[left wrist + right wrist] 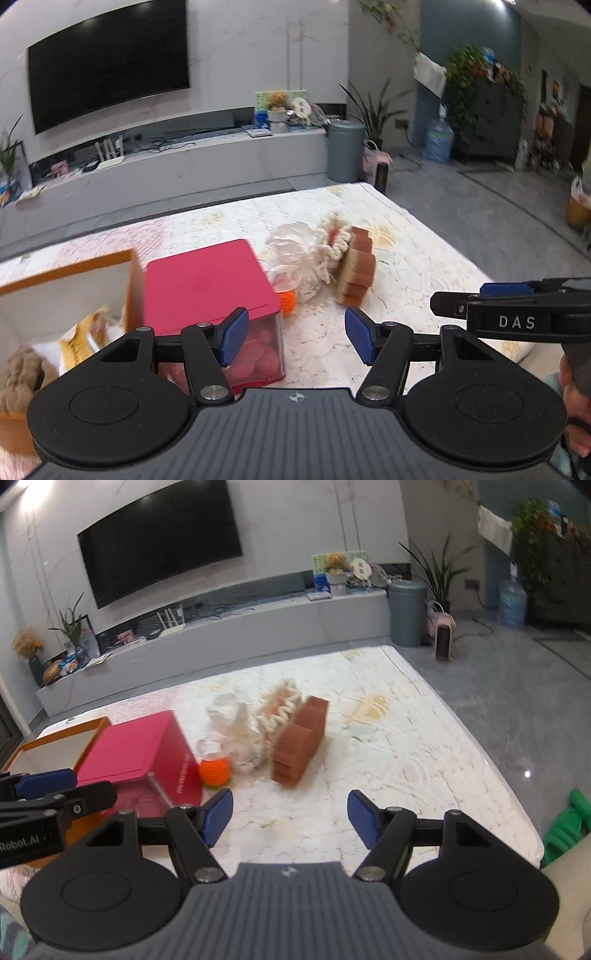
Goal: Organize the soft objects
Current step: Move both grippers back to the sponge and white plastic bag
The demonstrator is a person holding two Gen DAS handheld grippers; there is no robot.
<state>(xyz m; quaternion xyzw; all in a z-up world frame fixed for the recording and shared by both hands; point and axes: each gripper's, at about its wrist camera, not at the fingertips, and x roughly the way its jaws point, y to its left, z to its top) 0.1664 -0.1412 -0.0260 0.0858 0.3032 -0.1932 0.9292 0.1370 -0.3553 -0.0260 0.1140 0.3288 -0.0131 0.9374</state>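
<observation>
Left wrist view: the left claw (291,334) gapes empty above the counter (424,266); so does the right claw (290,818). Ahead, a brown sponge (299,738) leans against white rope (280,709), right of the red box (140,749).

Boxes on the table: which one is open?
The orange box at the far left is open, white inside with items in it. The pink box beside it has its lid on.
</observation>
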